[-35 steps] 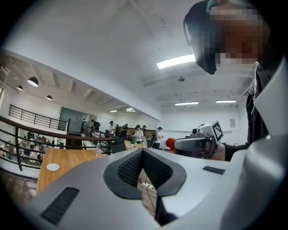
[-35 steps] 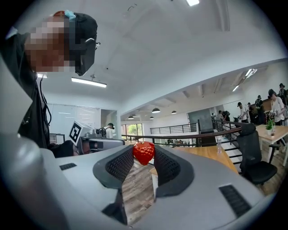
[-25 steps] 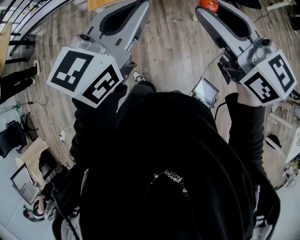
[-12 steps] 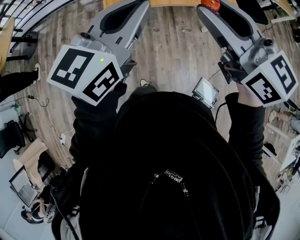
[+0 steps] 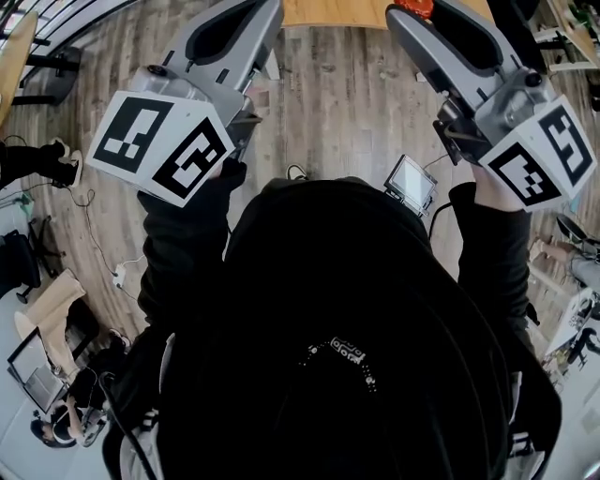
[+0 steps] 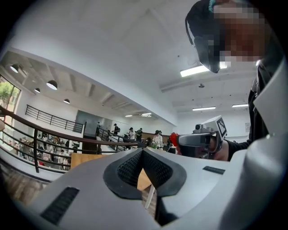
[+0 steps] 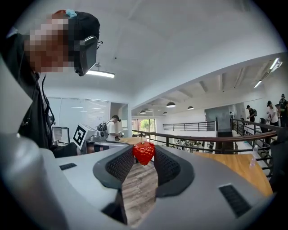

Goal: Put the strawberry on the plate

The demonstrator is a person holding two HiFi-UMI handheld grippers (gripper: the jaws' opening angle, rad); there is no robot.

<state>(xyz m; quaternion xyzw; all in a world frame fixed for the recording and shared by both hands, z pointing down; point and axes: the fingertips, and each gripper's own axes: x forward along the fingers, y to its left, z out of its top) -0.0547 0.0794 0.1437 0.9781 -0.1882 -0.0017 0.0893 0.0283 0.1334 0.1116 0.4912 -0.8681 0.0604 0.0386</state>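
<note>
right gripper (image 7: 143,158): its fingers (image 7: 120,165) are pinching the strawberry (image 7: 143,152) right at the tips. the berry is sitting point-down between the ribbed pads, with most of its red body showing above and ahead of them. a tip grip like this is probably leaving the underside free, so the fruit can go onto a surface without the fingers touching it first.

the gripper is pointing roughly level, out over the plank floor (image 5: 347,103). the strawberry is therefore hanging in the air and not resting on anything.

left gripper (image 6: 142,152): its fingers (image 6: 128,168) are pressed together at the tips with nothing between them. it is riding beside the right one at about the same height. judgement: it is idling, since one small fruit needs only one grip.

a light wooden bench (image 5: 337,11) is showing at the top edge of the head view, ahead of both grippers. no plate is appearing in any view.

judgement: the task is in its carry stage. the berry is secured and the placing is not yet done. the next step calls for finding the plate and bringing the right fingers down over it before spreading them.
</note>
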